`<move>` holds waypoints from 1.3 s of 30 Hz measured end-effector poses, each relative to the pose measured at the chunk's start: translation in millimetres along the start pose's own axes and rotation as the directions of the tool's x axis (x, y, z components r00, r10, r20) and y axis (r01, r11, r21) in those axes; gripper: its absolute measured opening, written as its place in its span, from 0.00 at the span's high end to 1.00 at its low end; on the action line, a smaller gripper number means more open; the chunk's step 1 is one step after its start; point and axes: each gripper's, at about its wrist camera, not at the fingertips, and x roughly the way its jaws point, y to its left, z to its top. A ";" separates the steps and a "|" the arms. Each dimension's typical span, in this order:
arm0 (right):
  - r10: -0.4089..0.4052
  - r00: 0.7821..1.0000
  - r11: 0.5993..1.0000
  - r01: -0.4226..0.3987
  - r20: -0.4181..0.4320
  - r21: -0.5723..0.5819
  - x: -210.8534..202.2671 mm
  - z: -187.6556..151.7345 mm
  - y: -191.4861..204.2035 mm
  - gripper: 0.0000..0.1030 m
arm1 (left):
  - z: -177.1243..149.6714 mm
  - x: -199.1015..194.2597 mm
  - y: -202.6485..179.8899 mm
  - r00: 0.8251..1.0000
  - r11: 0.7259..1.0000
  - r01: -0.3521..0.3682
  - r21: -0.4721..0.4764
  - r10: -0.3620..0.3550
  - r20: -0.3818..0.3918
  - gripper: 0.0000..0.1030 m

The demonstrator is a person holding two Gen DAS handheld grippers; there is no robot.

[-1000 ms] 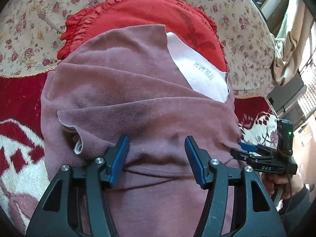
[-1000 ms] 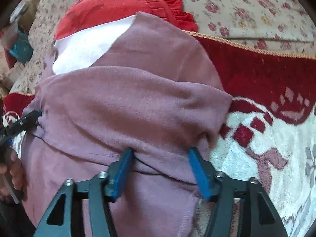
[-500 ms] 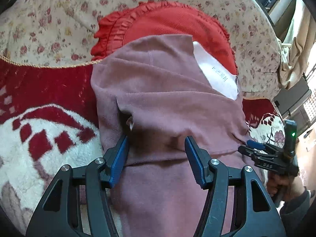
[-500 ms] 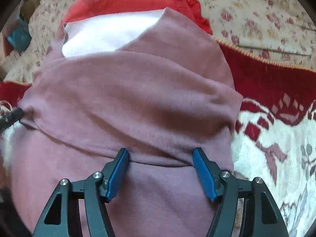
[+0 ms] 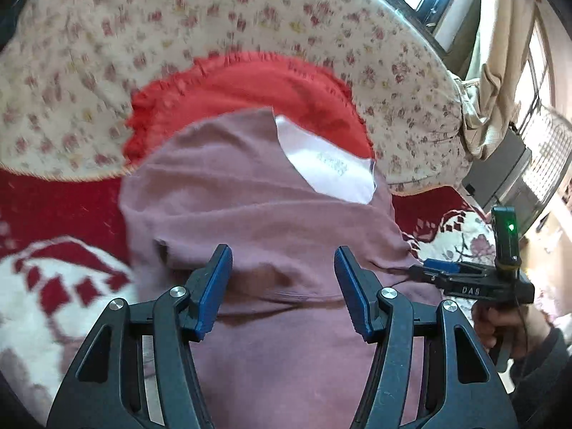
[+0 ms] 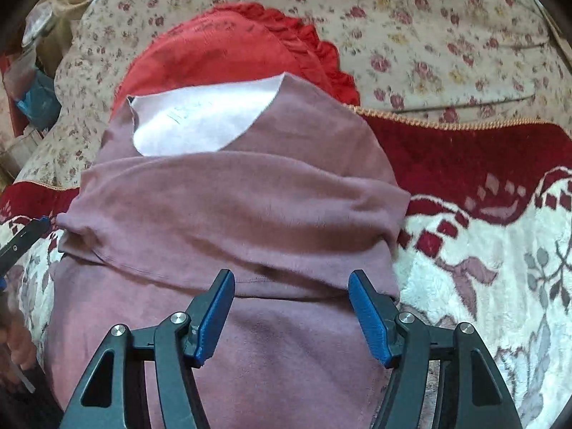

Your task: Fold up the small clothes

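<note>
A mauve garment lies folded on the blanket, a flap laid across its middle and a white inner patch showing at its far end. My left gripper hovers open over the flap's near hem, nothing between its pads. In the right wrist view the same garment fills the centre, and my right gripper stands open just above the hem, holding nothing. The right gripper also shows beside the garment's right corner, a person's hand on it. The left gripper's tip peeks in at the garment's left corner.
A red frilled cushion lies under the garment's far end, on a floral cover. A red and white patterned blanket spreads on both sides. A window with a curtain and a grey box stand at the right.
Both grippers have lifted and drawn back from the flap, so more of the garment and bedding shows. The flap stays laid across the garment. Both stay open.
</note>
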 end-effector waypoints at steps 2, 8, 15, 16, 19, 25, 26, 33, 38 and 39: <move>0.006 1.000 1.000 -0.006 -0.007 -0.016 4.7 1.2 2.8 0.37 | -2.7 15.1 13.3 0.994 0.994 -0.098 -0.040 0.096 -0.059 0.43; 0.022 1.000 0.997 -0.022 0.006 -0.076 2.6 2.5 21.4 0.37 | -2.6 12.1 38.9 0.994 0.979 -0.088 -0.183 0.076 -0.073 0.44; 0.040 0.997 0.999 -0.039 0.069 -0.025 -23.9 -3.3 17.5 0.37 | -6.1 -15.2 28.4 0.996 0.985 -0.087 -0.152 0.084 -0.027 0.44; 0.041 0.997 0.999 -0.039 0.069 -0.026 -26.7 -6.1 17.3 0.37 | -5.3 -11.6 32.0 0.995 0.984 -0.094 -0.152 0.088 -0.046 0.44; 0.024 0.998 0.999 -0.022 0.054 -0.039 -28.3 -11.1 21.5 0.37 | -8.8 -0.2 40.8 0.996 0.976 -0.068 -0.208 0.055 -0.068 0.44; 0.031 0.995 0.997 -0.024 0.091 -0.079 -43.9 -24.0 32.5 0.37 | -1.6 -20.4 34.8 0.997 0.979 -0.083 -0.188 0.081 -0.019 0.44; 0.032 0.995 0.997 -0.025 0.097 -0.073 -48.3 -25.8 31.8 0.37 | -0.2 -28.9 32.2 0.996 0.980 -0.084 -0.179 0.084 -0.010 0.44; 0.073 0.979 0.997 -0.077 0.189 0.015 -124.7 -89.6 5.5 0.37 | -18.3 -98.7 23.1 0.991 0.988 -0.131 -0.086 0.127 -0.046 0.44; 0.055 0.991 0.998 -0.053 0.119 -0.019 -150.2 -175.4 7.6 0.37 | -78.9 -139.6 23.0 0.972 0.986 -0.164 -0.017 0.159 -0.176 0.44; 0.055 0.994 0.998 -0.053 0.094 -0.026 -150.8 -192.4 10.1 0.37 | -92.8 -146.8 21.2 0.969 0.988 -0.156 -0.010 0.151 -0.198 0.44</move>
